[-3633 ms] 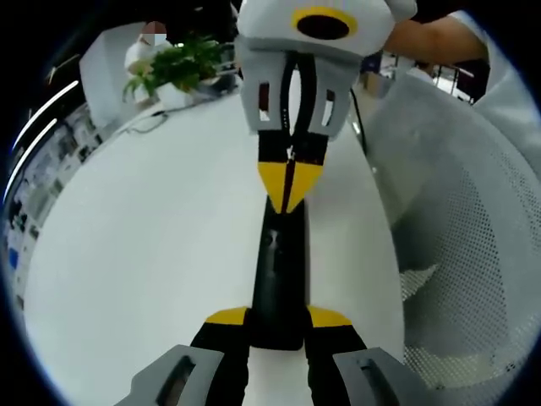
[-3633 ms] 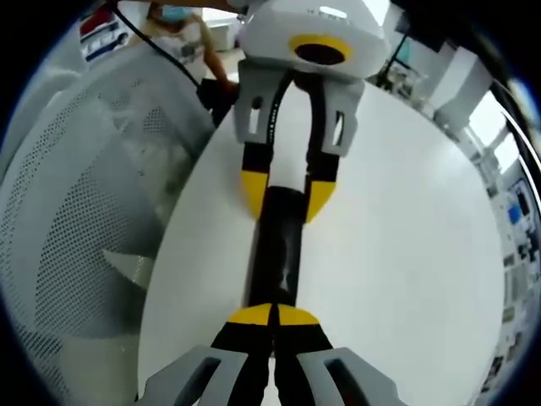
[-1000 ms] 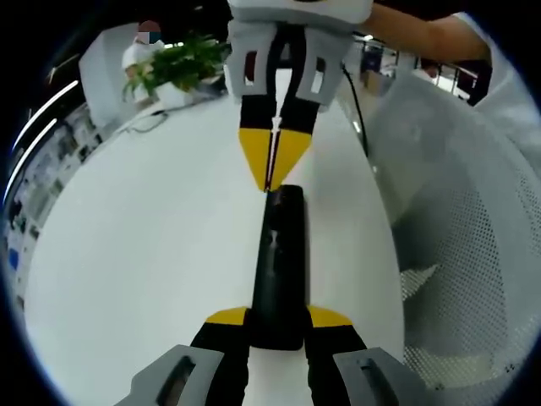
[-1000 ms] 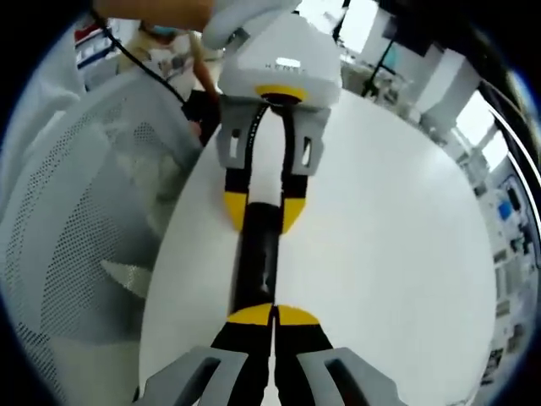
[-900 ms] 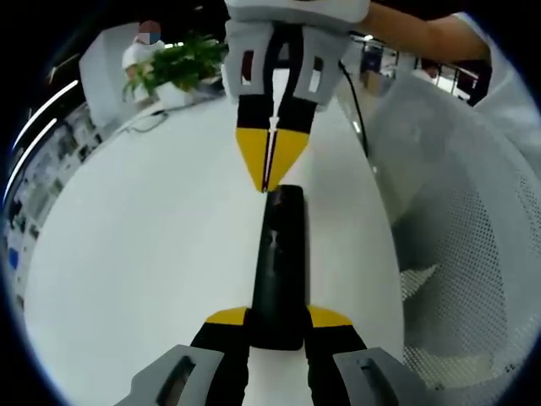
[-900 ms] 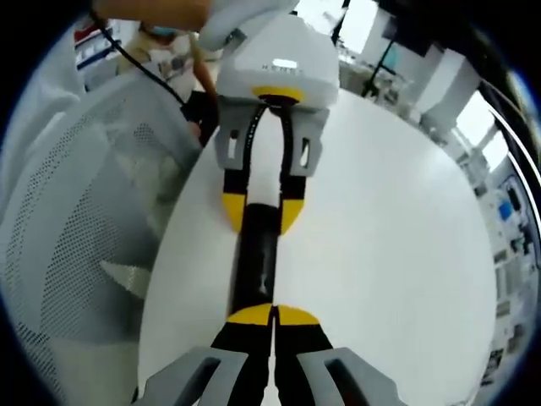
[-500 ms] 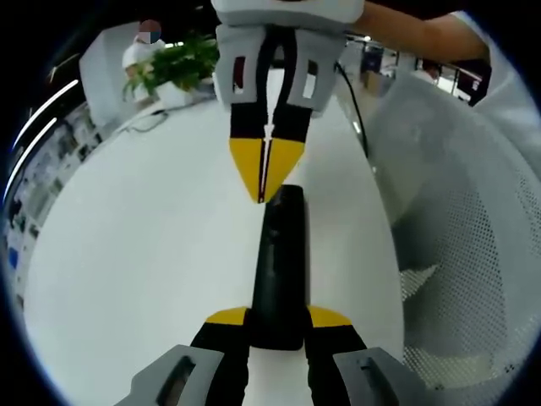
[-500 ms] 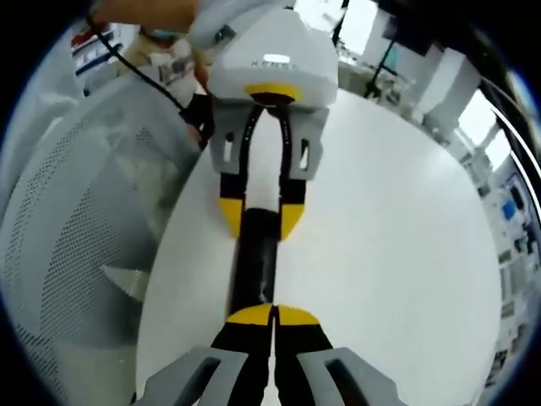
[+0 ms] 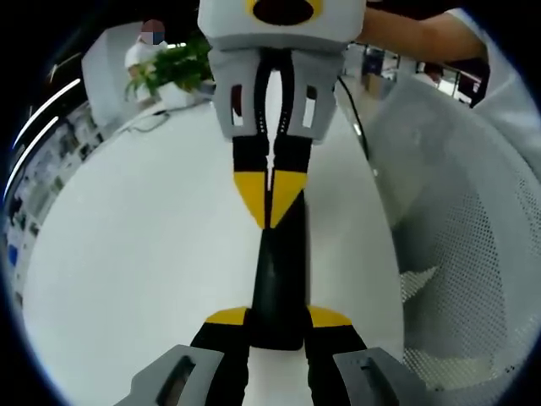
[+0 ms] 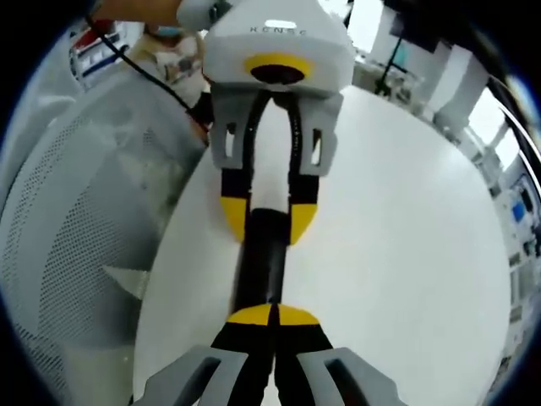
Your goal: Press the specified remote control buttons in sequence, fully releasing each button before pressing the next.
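Observation:
A black remote (image 9: 275, 279) lies lengthwise on the white table (image 9: 152, 254). Its near end sits between the yellow-tipped jaws of my left gripper (image 9: 277, 317), which is shut on it. My right gripper (image 9: 269, 203) comes in from the top of the left gripper view, shut, its yellow tips pressed together into one point over the remote's far half. I cannot tell whether the point touches the remote. In the right gripper view, my right gripper (image 10: 272, 315) is shut over the near end of the remote (image 10: 264, 262). My left gripper (image 10: 269, 218) clamps the far end.
A white mesh chair (image 9: 461, 254) stands close against the table edge; the right gripper view has the chair (image 10: 76, 228) on its left. A potted plant (image 9: 173, 63) and a dark cable (image 9: 355, 110) are at the far side. A person's arm (image 9: 414, 34) holds the right gripper.
My right gripper, still shut, has come from the remote's far end onto its face, nearer the left gripper. The left gripper and the remote have stayed still.

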